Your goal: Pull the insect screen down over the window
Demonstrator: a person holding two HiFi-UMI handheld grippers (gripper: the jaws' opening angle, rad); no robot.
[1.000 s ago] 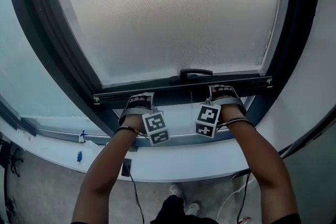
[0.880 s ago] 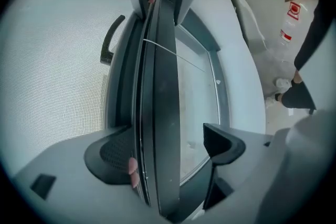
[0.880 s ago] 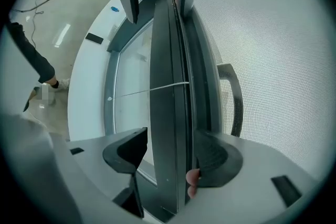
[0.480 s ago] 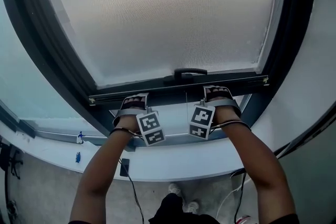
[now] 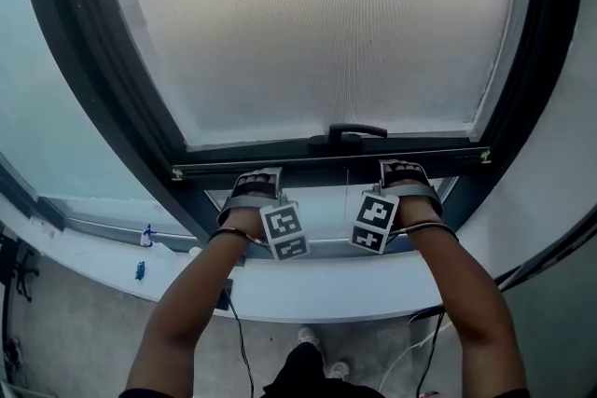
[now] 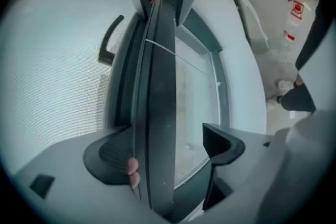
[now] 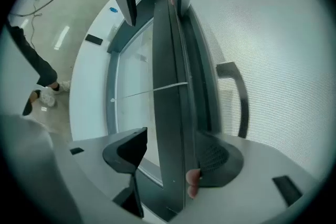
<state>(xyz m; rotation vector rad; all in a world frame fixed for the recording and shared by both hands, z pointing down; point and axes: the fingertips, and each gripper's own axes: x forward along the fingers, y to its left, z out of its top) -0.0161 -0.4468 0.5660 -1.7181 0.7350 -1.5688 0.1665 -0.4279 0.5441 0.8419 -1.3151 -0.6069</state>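
Head view: my left claw (image 5: 254, 176) and right claw (image 5: 399, 169), jaws apart, straddle the level bar (image 5: 312, 165) under the screen (image 5: 308, 23), reaching from below it.

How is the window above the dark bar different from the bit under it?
Above the bar, grey insect screen hangs in front, so it looks hazy. Under the bar, the glass strip is bare and clear. The screened part is far bigger than the strip. Both sit inside the same dark frame.
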